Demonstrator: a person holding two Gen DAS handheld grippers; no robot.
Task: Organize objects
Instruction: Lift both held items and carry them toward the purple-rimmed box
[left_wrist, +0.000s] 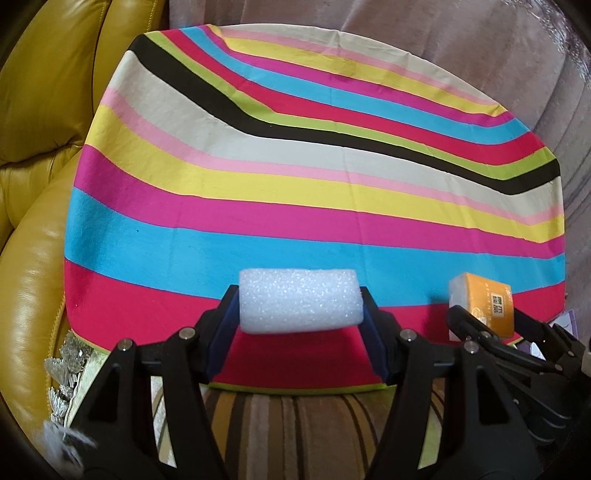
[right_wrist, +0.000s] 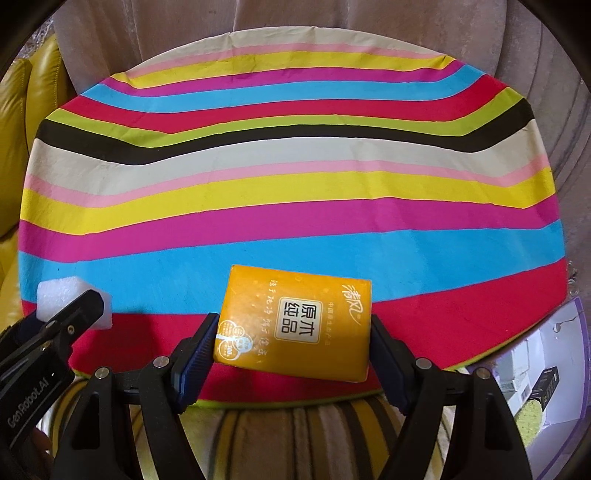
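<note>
Crosswise, left gripper is clamping one white foam block; right gripper is clamping one orange tissue pack, tilted, over the striped cloth.

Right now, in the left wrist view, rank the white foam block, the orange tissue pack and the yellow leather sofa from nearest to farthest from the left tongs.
1. White foam block: clamped between the left tongs.
2. Orange tissue pack: off to the right, held in the right tongs.
3. Yellow leather sofa: far left, beyond the edge of the striped cloth.
</note>
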